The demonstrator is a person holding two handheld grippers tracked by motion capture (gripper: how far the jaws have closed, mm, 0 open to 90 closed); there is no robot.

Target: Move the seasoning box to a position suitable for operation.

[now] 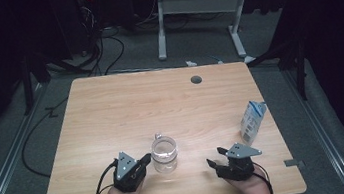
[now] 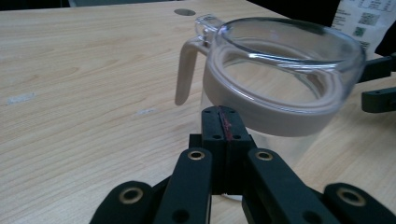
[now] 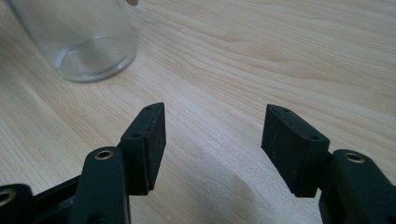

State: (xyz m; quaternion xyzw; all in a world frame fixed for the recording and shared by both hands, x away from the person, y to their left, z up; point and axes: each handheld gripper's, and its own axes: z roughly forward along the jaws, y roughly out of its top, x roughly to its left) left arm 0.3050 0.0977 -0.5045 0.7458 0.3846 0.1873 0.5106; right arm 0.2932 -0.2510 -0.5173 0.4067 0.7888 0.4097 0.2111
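High view: one clear jug [image 1: 164, 154] stands near the counter [image 1: 111, 110] front edge, between two hand-held grippers. Left hand-held gripper [image 1: 144, 160], jaws closed and empty, is just beside it; right hand-held gripper [image 1: 216, 155] is wide, empty. One carton [image 1: 253, 121] stands apart. Jug likely light, rigid, slippery; grasp by the handle [image 2: 186, 70].

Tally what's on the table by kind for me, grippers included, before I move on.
Clear jugs with a beige collar and handle: 1
Small cartons, white and blue: 1
Handheld grippers: 2, the left gripper with jaws shut and empty beside the jug, the right gripper with jaws open and empty
Total: 4
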